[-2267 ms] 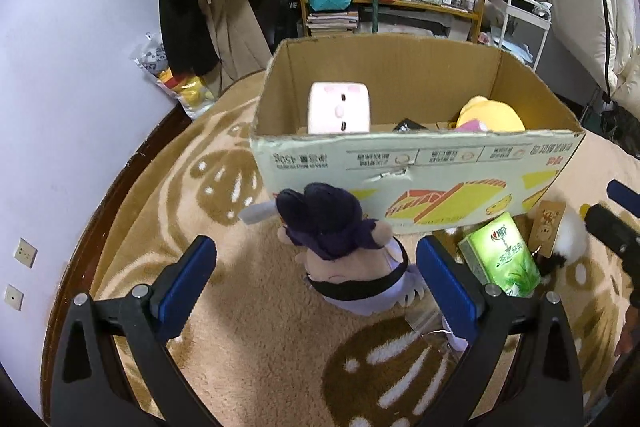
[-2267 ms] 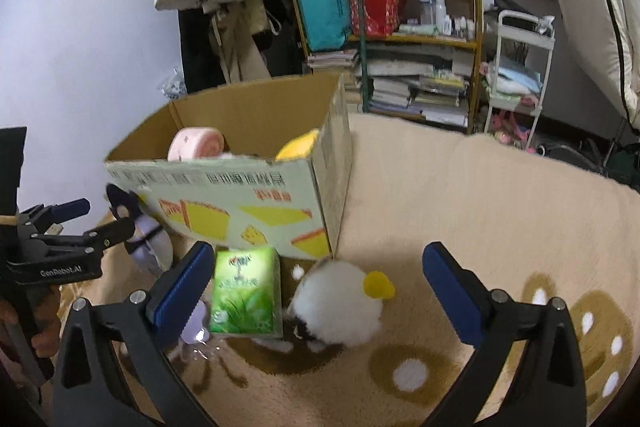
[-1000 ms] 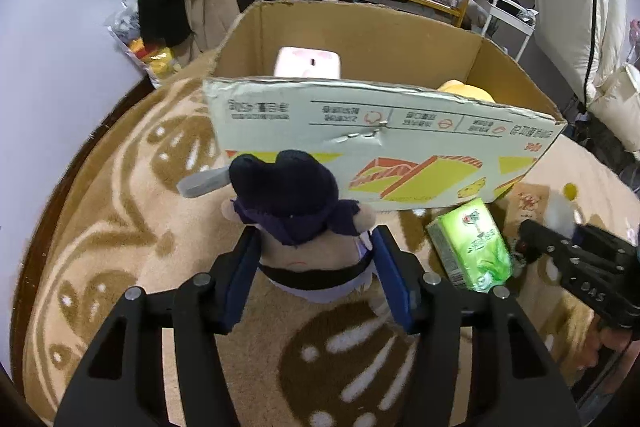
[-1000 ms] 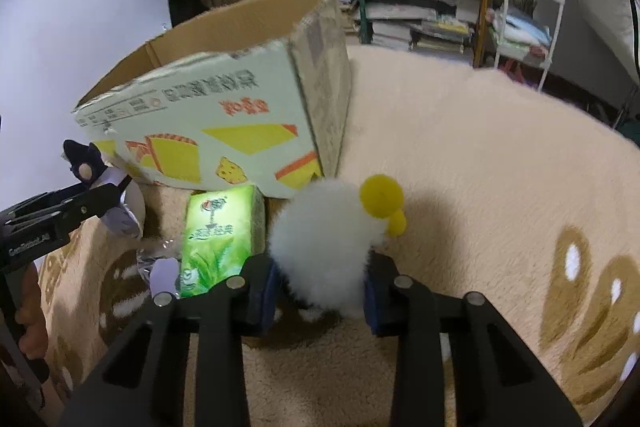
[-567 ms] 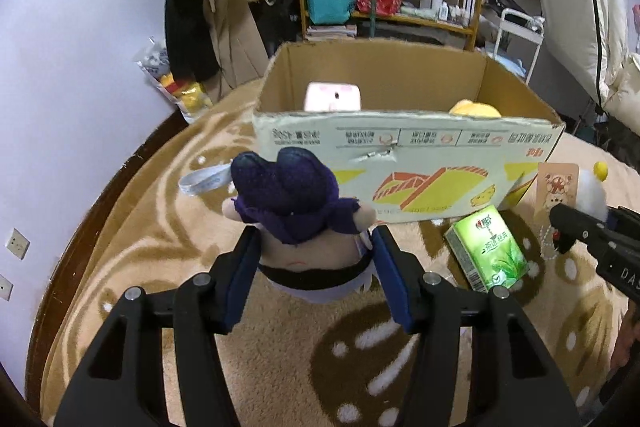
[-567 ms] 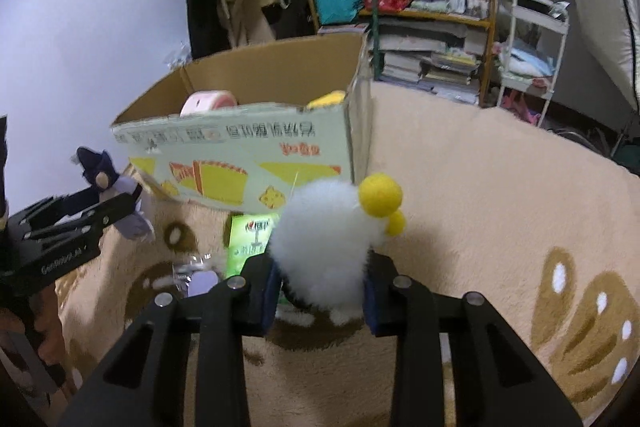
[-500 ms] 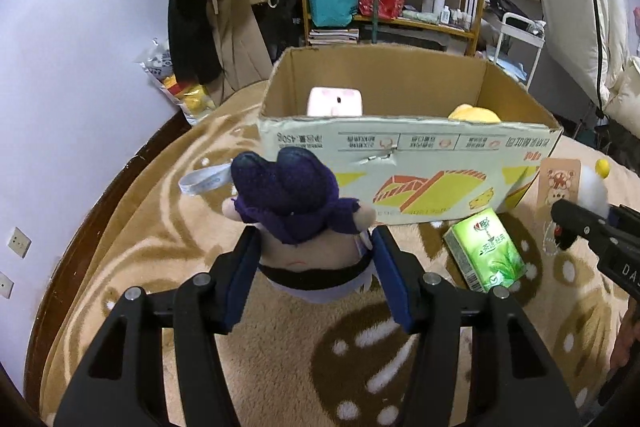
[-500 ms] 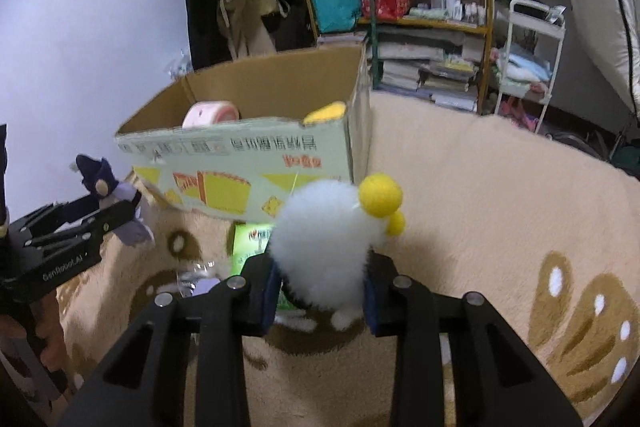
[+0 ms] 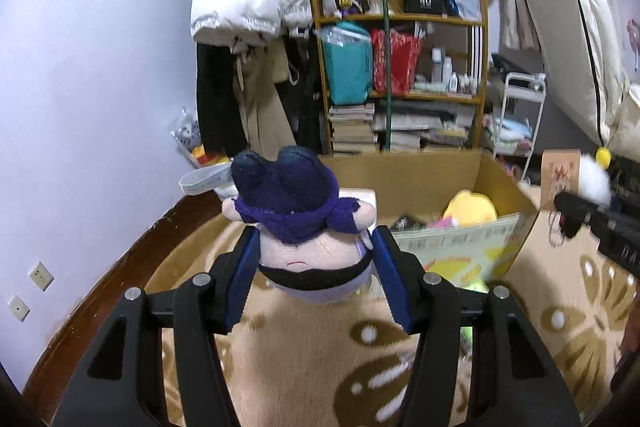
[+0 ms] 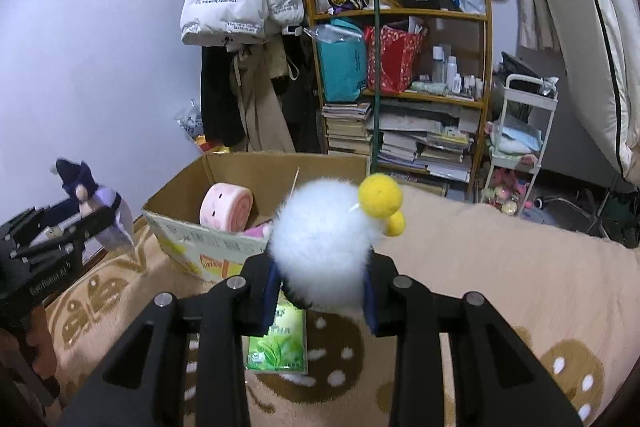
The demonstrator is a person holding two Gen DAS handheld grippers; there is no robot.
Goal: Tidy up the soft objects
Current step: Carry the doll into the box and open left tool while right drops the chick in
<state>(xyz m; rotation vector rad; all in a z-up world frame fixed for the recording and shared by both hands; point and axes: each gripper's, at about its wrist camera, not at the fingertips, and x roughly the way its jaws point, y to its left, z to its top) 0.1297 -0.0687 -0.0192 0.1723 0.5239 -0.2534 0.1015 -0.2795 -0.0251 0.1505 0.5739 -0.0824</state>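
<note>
My left gripper (image 9: 316,267) is shut on a purple-haired plush doll (image 9: 298,223) and holds it in the air in front of the open cardboard box (image 9: 500,179). My right gripper (image 10: 320,287) is shut on a fluffy white plush (image 10: 324,247) with yellow pompoms, raised at the box's (image 10: 180,195) near right side. The box holds a pink roll-shaped plush (image 10: 226,207) and a yellow plush (image 9: 470,207). The left gripper with the doll (image 10: 94,203) shows at the left of the right wrist view. The white plush (image 9: 592,179) shows at the right of the left wrist view.
A green tissue pack (image 10: 278,343) lies on the beige patterned rug (image 10: 500,267) below my right gripper. A cluttered wooden shelf (image 10: 400,75), hanging coats (image 10: 240,67) and a white cart (image 10: 520,131) stand behind the box. The purple wall (image 9: 80,87) is at the left.
Both grippers closed on their plush toys, lifted them off the rug, and have risen higher, so the box now sits lower in both views.
</note>
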